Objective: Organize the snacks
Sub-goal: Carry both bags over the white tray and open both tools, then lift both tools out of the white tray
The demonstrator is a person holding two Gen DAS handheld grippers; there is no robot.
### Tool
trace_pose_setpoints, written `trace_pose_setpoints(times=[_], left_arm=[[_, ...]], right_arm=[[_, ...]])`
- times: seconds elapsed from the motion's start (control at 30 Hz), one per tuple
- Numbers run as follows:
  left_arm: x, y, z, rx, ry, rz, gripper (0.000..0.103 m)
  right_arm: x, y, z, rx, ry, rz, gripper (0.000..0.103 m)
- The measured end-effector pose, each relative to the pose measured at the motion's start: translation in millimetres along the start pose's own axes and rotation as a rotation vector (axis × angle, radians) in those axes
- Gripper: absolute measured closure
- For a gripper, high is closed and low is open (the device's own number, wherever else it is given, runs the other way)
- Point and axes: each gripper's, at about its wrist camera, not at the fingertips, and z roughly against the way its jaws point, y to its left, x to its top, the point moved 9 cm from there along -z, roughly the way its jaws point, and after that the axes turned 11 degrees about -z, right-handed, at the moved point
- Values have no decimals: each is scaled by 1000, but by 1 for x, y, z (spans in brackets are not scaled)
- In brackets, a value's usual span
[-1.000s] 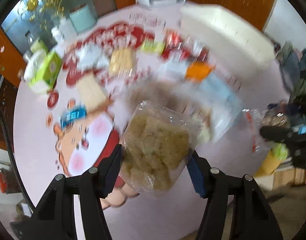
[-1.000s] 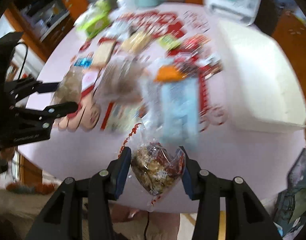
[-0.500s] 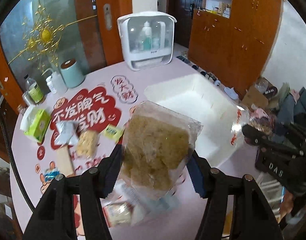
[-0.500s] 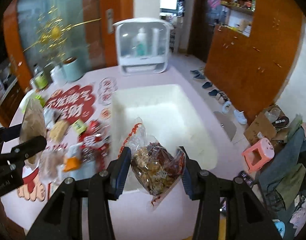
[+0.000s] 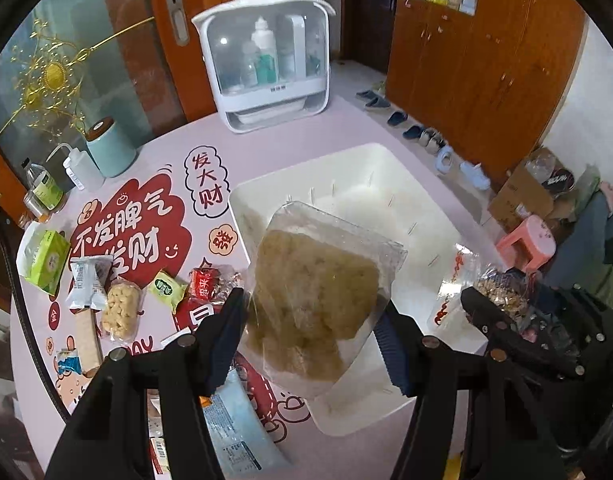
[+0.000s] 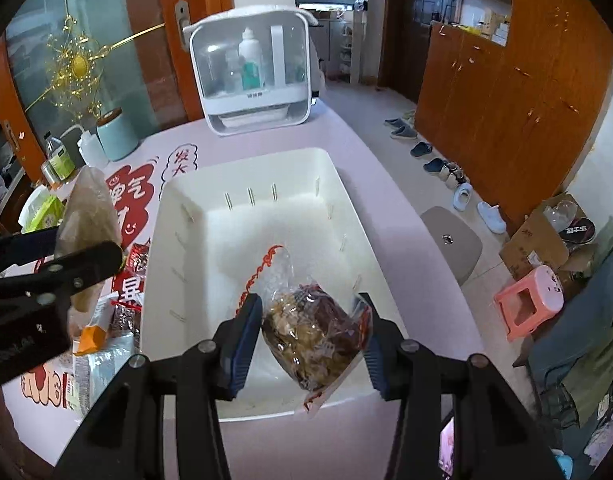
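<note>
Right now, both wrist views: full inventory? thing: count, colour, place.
bin: 1, white, empty, on the table under both grippers
table: 1, pink with red print
pale snack bag: 1, clear with beige pieces, held over the bin's near-left corner
dark snack bag: 1, clear with brown mix and red trim, held over the bin's near end
loose snacks: several, mixed colours, on the table left of the bin
tissue box: 1, green, far left
bottle cabinet: 1, white, behind the bin
canister: 1, light blue, back left
squeeze bottle: 1, white, beside the canister
stool: 1, pink, floor right
left gripper: black, shut on the pale snack bag
right gripper: black, shut on the dark snack bag
</note>
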Motion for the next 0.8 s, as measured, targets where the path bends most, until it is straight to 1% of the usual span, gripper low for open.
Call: trace_pose_setpoints(times=[0.03,0.07,0.1,0.13,0.17,0.2,0.27,0.33,0.47,0.67,0.8], left_arm=[[2,-2,-5,8,6,-9,40],[2,-4,-7,10,7,-15,30],[3,-4,-8,10,6,-15,16],[5,-5,-9,12,3,-12,12],[5,-4,-8,13,-2,-9,11],[6,-4,-8,13,-2,-8,11],[4,-5,-8,-2,13,-14,11],[2,-4,-8,-1,29,-15,11],[-6,5,-3,34,34,-1,11],[-24,29,12,37,35,82,11],[-44,47,25,65,36,115,11]], right_arm=[[0,0,-3,-1,6,5,54],[0,-1,-6,2,8,7,54],[1,-1,-9,2,10,12,54],[1,-2,-11,4,12,15,54],[2,-3,-13,8,17,17,52],[2,-2,-16,19,25,17,51],[0,-2,-18,28,40,13,45],[-3,0,-21,42,59,6,44],[-8,5,-22,59,79,7,44],[-17,14,-15,72,83,21,44],[-19,19,-7,80,71,23,44]])
